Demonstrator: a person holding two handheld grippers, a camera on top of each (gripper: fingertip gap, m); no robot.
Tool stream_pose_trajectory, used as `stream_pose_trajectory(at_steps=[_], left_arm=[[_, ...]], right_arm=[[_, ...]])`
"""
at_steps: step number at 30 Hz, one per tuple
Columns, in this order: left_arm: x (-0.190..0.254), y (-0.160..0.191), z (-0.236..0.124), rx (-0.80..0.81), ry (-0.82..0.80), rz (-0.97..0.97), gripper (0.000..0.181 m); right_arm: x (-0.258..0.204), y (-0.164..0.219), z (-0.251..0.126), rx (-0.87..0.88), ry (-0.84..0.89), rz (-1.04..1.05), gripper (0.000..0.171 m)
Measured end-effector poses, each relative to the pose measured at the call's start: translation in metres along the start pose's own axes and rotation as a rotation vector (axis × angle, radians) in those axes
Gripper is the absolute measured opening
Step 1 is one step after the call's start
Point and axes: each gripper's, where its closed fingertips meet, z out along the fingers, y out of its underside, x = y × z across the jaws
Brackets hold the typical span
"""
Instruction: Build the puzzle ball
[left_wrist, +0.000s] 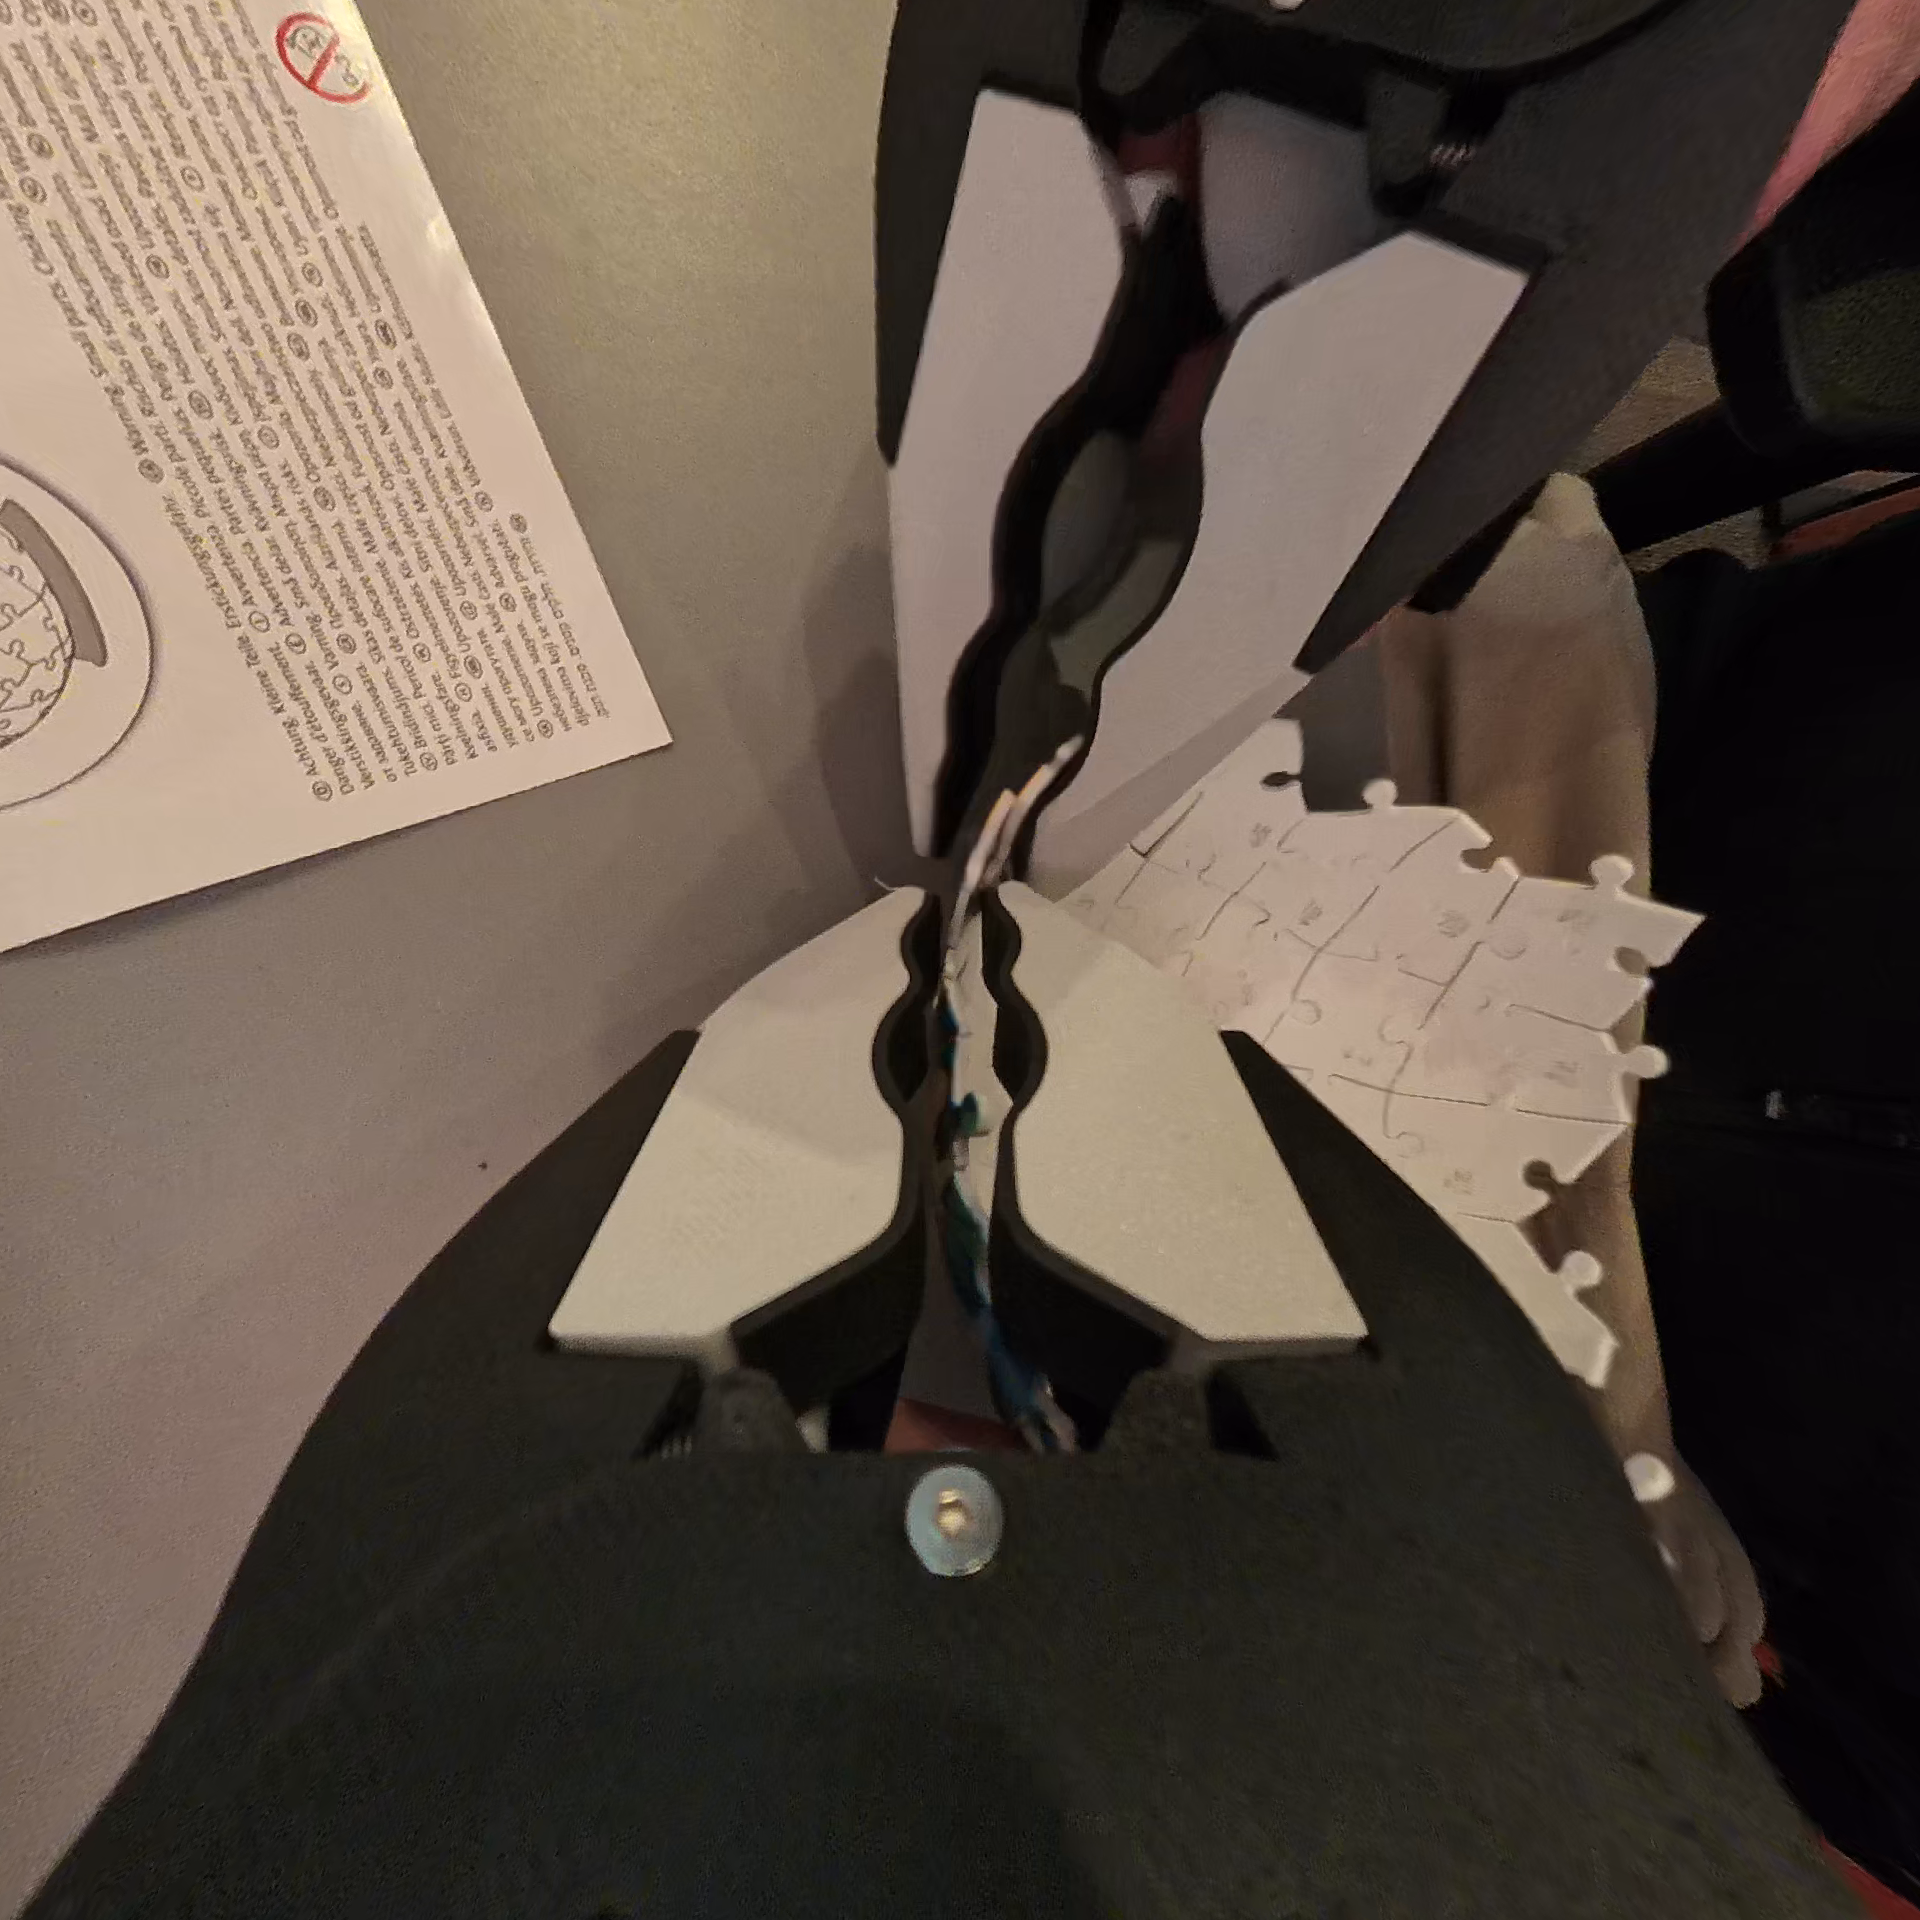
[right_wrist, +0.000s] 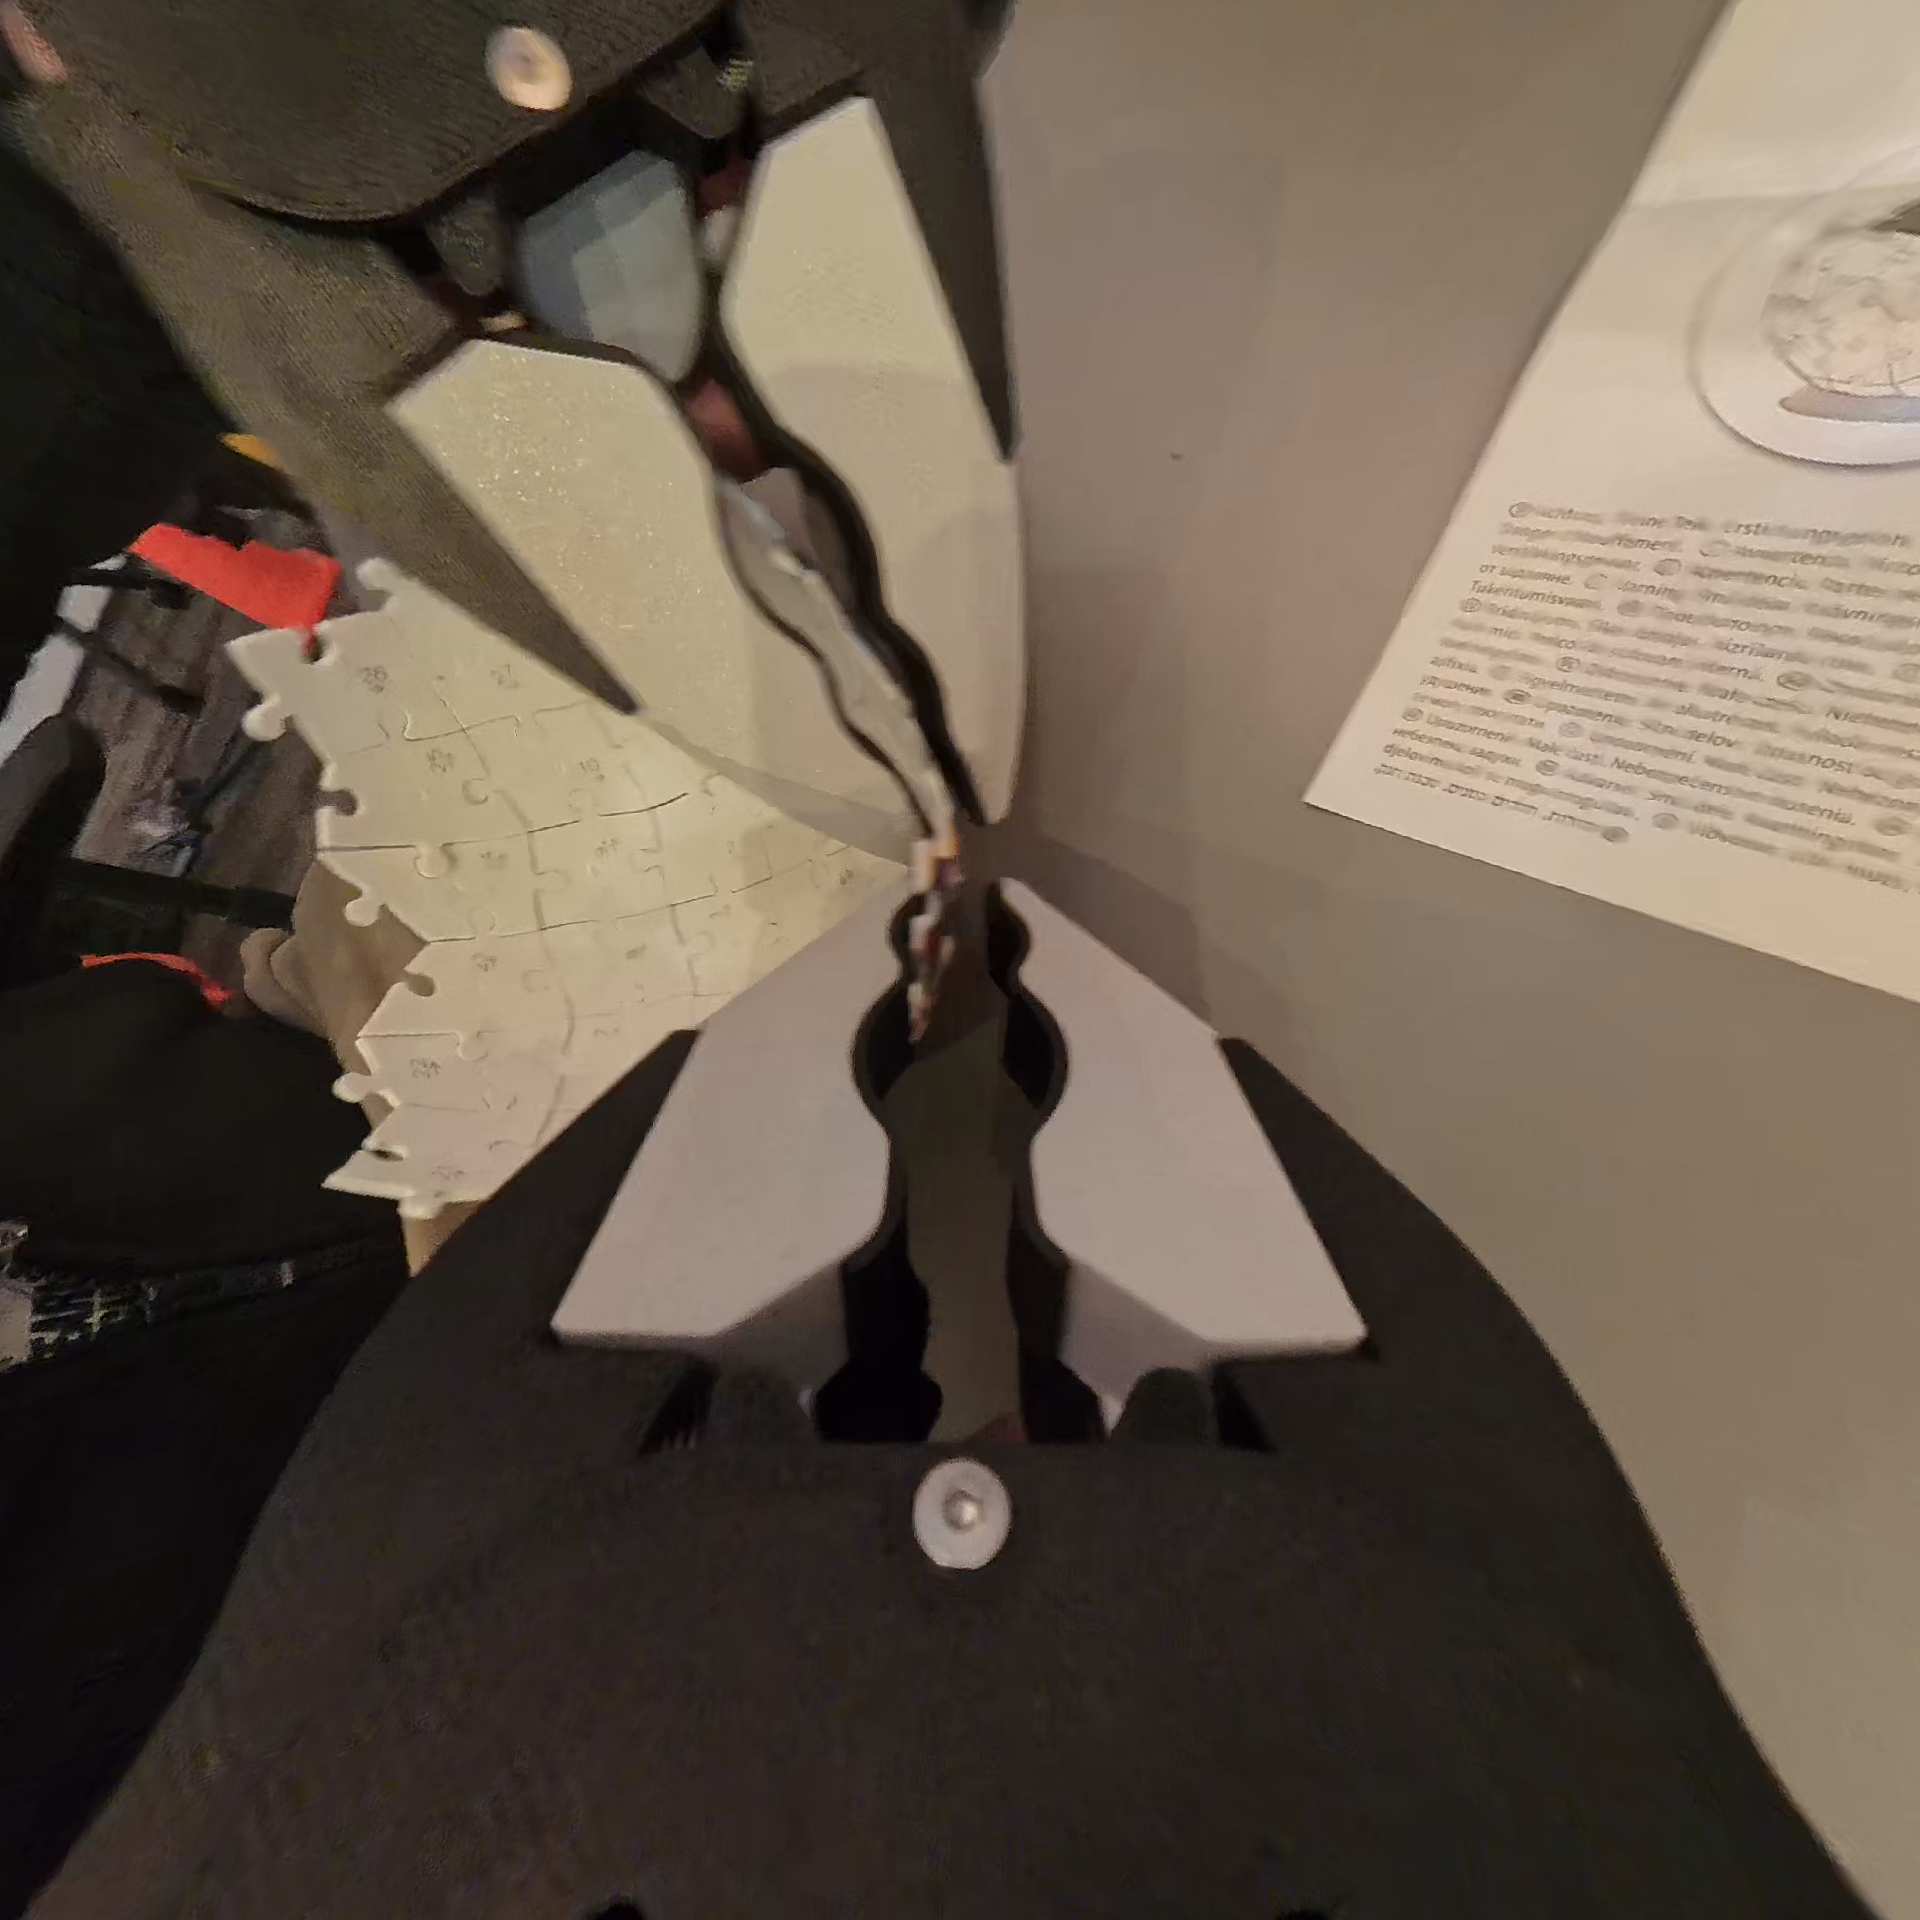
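L gripper (left_wrist: 961, 914) & R gripper (right_wrist: 951, 883) meet tip-to-tip above grey table (left_wrist: 312, 1143), both w/ jaws nearly closed pinching edge of partly built puzzle ball shell (left_wrist: 1403, 987), instruction sheet (left_wrist: 260, 468) lying nearby.

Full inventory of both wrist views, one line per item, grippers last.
Curved white puzzle-ball section of joined pieces: one, white backs showing, held in the air between the grippers, edge-on in both.
Printed white instruction sheet: one, white with black print and a globe drawing, flat on the table.
Grey table top: one, grey, under everything.
Beige cloth: one, beige, behind the section.
Red scrap: one, red, background, unclear.
Left gripper: black with white pads, shut on the section's edge.
Right gripper: same, shut on it, tip to tip.
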Motion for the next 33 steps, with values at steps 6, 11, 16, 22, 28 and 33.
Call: stream_pose_trajectory(at_steps=[6,11,16,22,28,33], left_arm=[[-0.0018,0.0018,0.0007,0.008,-0.009,-0.014,0.006],[-0.0023,0.001,-0.0012,0.033,-0.004,-0.03,0.006],[-0.0036,0.0002,-0.0019,0.044,-0.015,-0.043,0.007],[-0.0036,0.0022,-0.0013,0.07,-0.009,-0.085,0.007],[-0.0029,0.0028,-0.0008,0.104,0.009,-0.121,0.008],[-0.0017,0.0025,-0.001,0.118,0.026,-0.104,0.008]], right_arm=[[0.0025,0.0012,-0.0048,-0.004,0.01,-0.008,0.017],[-0.0027,0.0016,-0.0075,-0.01,-0.014,-0.026,0.012],[-0.0022,-0.0003,-0.0073,-0.011,-0.03,-0.018,0.004],[-0.0023,-0.0011,-0.0067,-0.004,-0.032,-0.008,0.002],[-0.0046,-0.0043,-0.0039,0.014,-0.048,-0.002,0.001],[-0.0054,-0.0032,-0.0029,0.005,-0.061,-0.005,0.0]])
